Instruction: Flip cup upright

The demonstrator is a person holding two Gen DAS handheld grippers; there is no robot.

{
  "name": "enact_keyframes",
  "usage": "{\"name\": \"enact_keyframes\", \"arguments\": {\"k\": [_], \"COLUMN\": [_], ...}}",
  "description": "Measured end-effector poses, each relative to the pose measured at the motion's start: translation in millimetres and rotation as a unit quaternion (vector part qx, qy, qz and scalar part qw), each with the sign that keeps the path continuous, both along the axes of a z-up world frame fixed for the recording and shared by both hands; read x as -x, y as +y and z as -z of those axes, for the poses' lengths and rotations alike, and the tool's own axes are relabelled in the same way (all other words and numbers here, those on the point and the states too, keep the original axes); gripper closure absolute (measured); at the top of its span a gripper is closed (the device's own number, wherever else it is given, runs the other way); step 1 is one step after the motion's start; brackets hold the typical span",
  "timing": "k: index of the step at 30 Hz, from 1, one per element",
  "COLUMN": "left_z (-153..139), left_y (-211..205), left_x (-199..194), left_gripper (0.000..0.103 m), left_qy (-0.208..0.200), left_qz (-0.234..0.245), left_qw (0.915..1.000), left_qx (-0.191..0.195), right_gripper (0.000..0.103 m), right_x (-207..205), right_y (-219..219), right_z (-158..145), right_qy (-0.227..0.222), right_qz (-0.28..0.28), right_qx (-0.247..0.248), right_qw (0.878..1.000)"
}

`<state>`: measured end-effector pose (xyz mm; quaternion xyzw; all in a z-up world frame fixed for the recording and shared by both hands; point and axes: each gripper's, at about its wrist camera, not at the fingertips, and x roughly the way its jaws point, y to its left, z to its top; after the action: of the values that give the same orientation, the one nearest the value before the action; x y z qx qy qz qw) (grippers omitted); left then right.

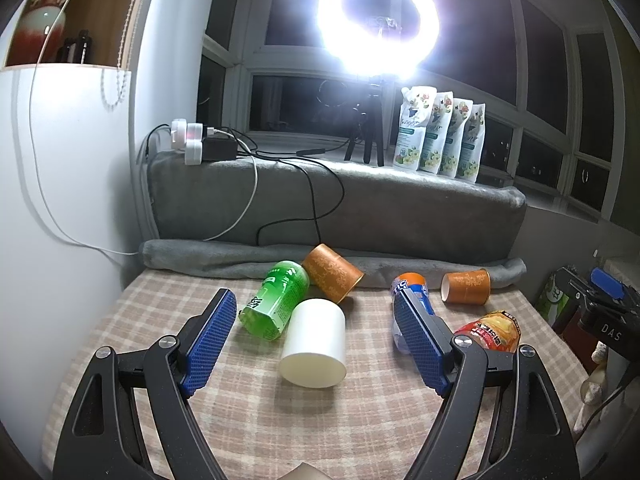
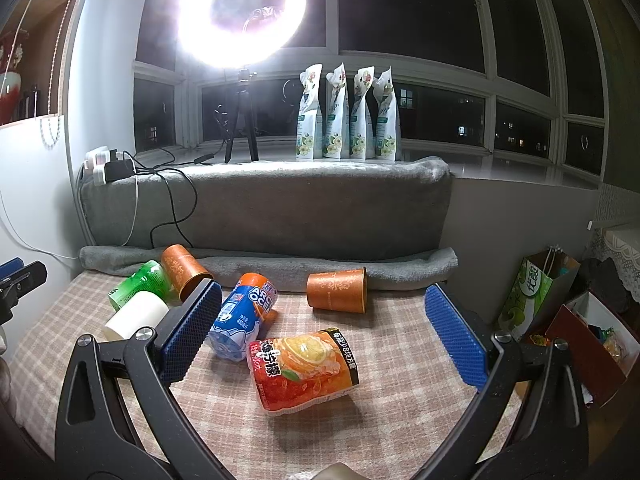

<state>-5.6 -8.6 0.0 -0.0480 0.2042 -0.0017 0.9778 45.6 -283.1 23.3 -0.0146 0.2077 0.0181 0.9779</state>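
On the checked cloth we see several things lying on their sides, and we go from the left to the right. First comes the green bottle, which touches the white cup; this cup lies on its side with its wide end turned toward the left camera. Just behind them, the first orange cup rests tilted against the rolled grey towel, its mouth pointing to the lower right. The left gripper is spread wide, and the white cup lies between its blue pads without touching them. Further right there is the blue and orange bottle, and beside it the red and orange bottle, the two touching at one end. Behind them the second orange cup lies on its side next to the towel, with its mouth to the right. The right gripper is also spread wide and holds nothing; the two bottles lie between its fingers. On the window sill behind stand a ring lamp and four pouches.
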Motion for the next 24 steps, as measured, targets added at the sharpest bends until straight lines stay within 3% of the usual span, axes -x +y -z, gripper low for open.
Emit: {"name": "enact_keyframes", "arguments": {"k": [24], "left_z": [-2.7], "left_y": [1.4], "left_x": [0.1], "left_gripper": [0.022], "left_qy": [0.000], "left_qz": [0.002], "left_qw": [1.0000], "left_qx": [0.003], "right_gripper": [0.000], "right_x": [-0.6], "right_y": [0.9], "right_z": [0.0], "right_qy": [0.000], "right_qz": [-0.001], "right_qx": [0.002], "right_qw": [1.000]}}
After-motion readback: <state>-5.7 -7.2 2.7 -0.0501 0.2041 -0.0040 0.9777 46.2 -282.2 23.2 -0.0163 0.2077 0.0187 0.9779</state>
